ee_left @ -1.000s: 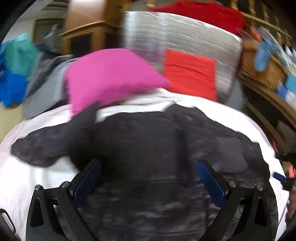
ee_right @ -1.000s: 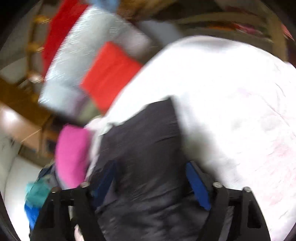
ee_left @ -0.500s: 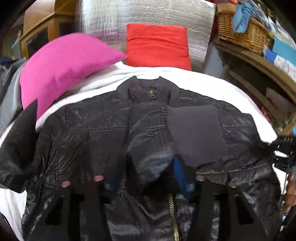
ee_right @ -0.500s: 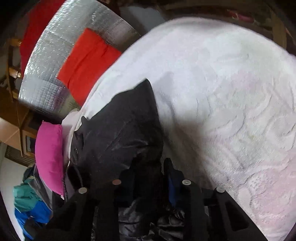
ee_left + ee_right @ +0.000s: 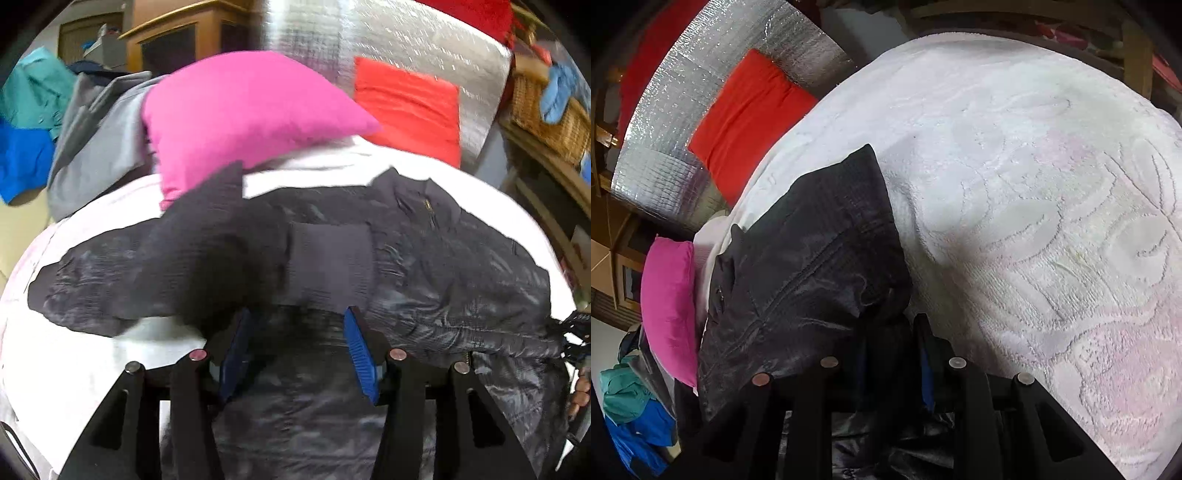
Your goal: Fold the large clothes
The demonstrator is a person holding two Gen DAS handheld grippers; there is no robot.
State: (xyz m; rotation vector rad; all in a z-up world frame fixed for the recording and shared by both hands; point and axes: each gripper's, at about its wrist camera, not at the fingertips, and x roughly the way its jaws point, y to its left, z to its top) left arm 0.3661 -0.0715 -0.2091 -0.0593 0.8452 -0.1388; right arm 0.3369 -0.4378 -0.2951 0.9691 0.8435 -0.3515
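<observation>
Black puffer jacket spread on white bedspread; right gripper clamped on side edge, left gripper jaws open above sleeve cuff (blurred). Slippery shell: risk of slipping, fold springing back.

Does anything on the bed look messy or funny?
Yes. The shiny black puffer jacket lies lopsided on the white bedspread: one sleeve is folded across its chest, the other sprawls sideways toward the pink pillow.

home bedroom | white bedspread | pink pillow | wooden cabinet
</observation>
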